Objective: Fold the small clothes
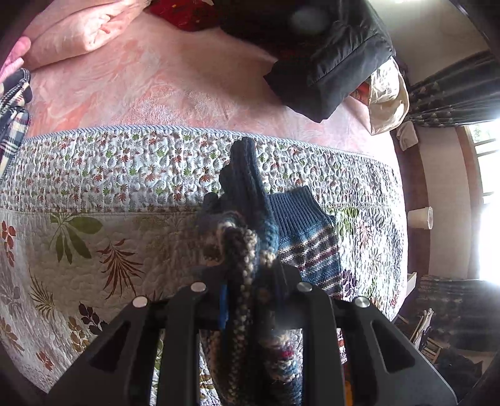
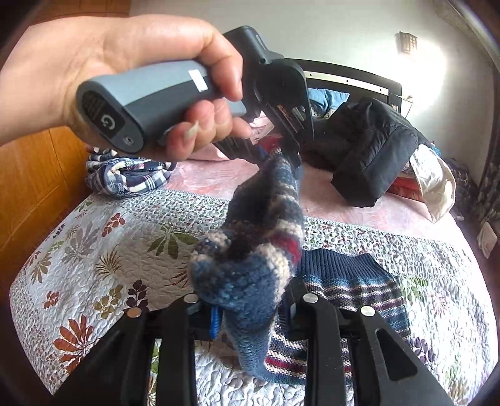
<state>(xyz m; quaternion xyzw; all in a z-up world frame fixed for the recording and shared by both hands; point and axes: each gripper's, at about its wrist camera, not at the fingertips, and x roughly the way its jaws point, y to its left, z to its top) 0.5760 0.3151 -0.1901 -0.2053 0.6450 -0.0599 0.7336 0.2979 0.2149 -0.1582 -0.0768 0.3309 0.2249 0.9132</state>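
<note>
Both grippers clamp 1 knitted sock [image 2: 259, 250], striped blue, cream and red, stretched in the air between them above the bed.

Right gripper [image 2: 250, 307]: jaws nearly closed on the sock's thick blue end, knit bulging up over the fingertips and hanging down between the fingers. Left gripper [image 1: 250, 274]: jaws pinched tight on the other end, bunched knit filling the gap and a dark blue part sticking up past the tips. In the right wrist view the left gripper sits at the far end of the sock, held by a hand [image 2: 125, 78] wrapped around its grey handle.

Directly under the held sock: a 2nd matching sock [image 2: 347, 281], flat on the floral quilt [image 2: 93, 256], ribbed blue cuff pointing away from the cameras. The held sock partly hides it in both views.

Beyond the quilt edge: a pink blanket [image 1: 175, 84] covering the rest of the bed. At its left, a crumpled plaid garment [image 2: 128, 175]. Farther back, a folded pink blanket [image 1: 84, 28] and a dark red cloth [image 1: 184, 14]. At right, a black padded jacket [image 2: 372, 156] lies in a heap, with a cream fabric bundle [image 2: 432, 184] beside it at the bed edge.

No containers holding clothes are visible. A white cup-like object [image 1: 421, 217] shows past the bed's right side.
</note>
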